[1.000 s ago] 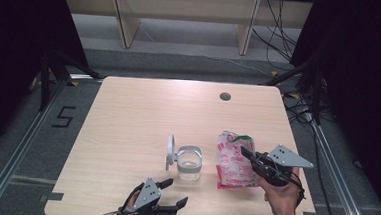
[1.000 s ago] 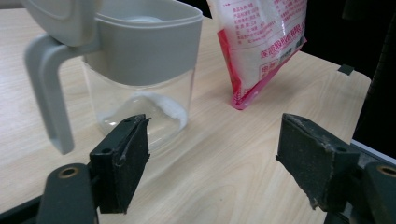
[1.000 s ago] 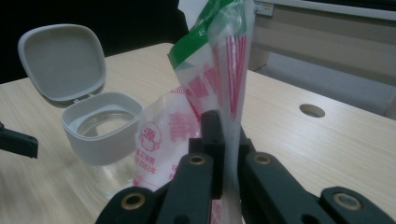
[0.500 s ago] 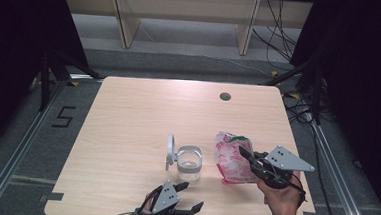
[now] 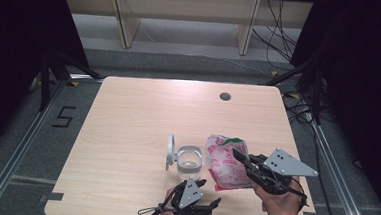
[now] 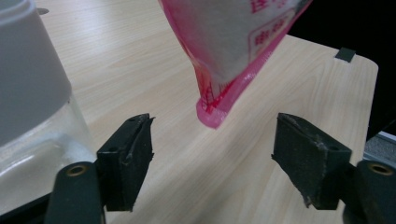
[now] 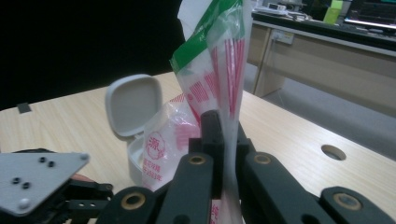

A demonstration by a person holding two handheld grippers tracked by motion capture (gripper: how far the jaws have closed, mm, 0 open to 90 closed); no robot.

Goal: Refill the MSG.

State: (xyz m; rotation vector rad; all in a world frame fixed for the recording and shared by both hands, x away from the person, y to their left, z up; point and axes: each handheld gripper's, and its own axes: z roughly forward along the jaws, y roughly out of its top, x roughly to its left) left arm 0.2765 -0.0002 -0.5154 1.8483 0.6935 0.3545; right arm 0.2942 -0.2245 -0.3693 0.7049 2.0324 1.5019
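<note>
The right gripper [image 5: 240,158] is clamped on the upper part of a pink and white bag [image 5: 223,164], its jaws pressed together on the plastic just below the green strip, and the bag hangs clear of the table [image 5: 127,123] with its bottom corner off the wood, as the left gripper view shows. Just beside it, to its left in the high view, stands a small clear jar [image 5: 189,163] with a grey collar and its flip lid [image 5: 170,151] swung up and open, so the container is ready to receive whatever the bag holds. The left gripper [image 5: 207,193] sits at the near edge of the table with its jaws apart; they have just been closing a little, with nothing between them, though the bag's lower corner hangs ahead of the gap. As a judgement, picking up the bag and opening the jar are done; what seems left is for the left gripper to take the bag's bottom or steady the jar, and then to open the bag and pour. Whether the bag is already torn open cannot be told.
</note>
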